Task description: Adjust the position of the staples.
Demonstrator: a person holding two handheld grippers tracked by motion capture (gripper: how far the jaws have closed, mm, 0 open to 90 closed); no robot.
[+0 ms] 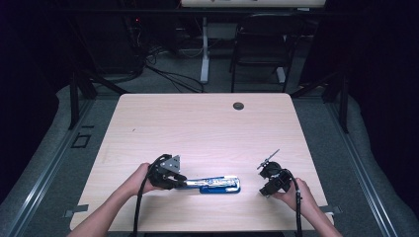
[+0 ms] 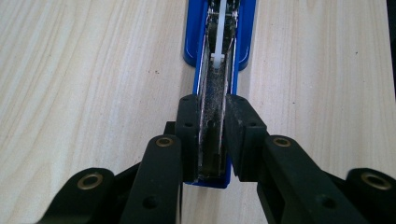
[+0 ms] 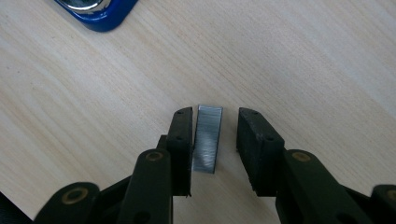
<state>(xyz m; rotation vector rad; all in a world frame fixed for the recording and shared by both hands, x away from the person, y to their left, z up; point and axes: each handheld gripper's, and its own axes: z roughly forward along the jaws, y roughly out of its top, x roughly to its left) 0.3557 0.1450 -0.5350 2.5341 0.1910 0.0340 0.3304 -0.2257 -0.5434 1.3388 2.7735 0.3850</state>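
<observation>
A blue stapler (image 1: 220,184) lies opened along the table's front part. My left gripper (image 1: 182,181) holds its near end. In the left gripper view the two jaws press on both sides of the stapler's metal magazine channel (image 2: 215,88), above the blue base (image 2: 194,42); my left gripper (image 2: 214,135) is shut on it. A short silver strip of staples (image 3: 208,138) lies flat on the wood between the jaws of my right gripper (image 3: 215,144). Its left jaw touches the strip and its right jaw stands apart, so it is open. In the high view my right gripper (image 1: 267,190) is right of the stapler.
The light wooden table (image 1: 197,128) has a round cable hole (image 1: 238,105) near its far edge. A black chair (image 1: 262,39) and a white desk leg (image 1: 204,49) stand beyond it. The stapler's blue corner (image 3: 100,16) lies just ahead-left of my right gripper.
</observation>
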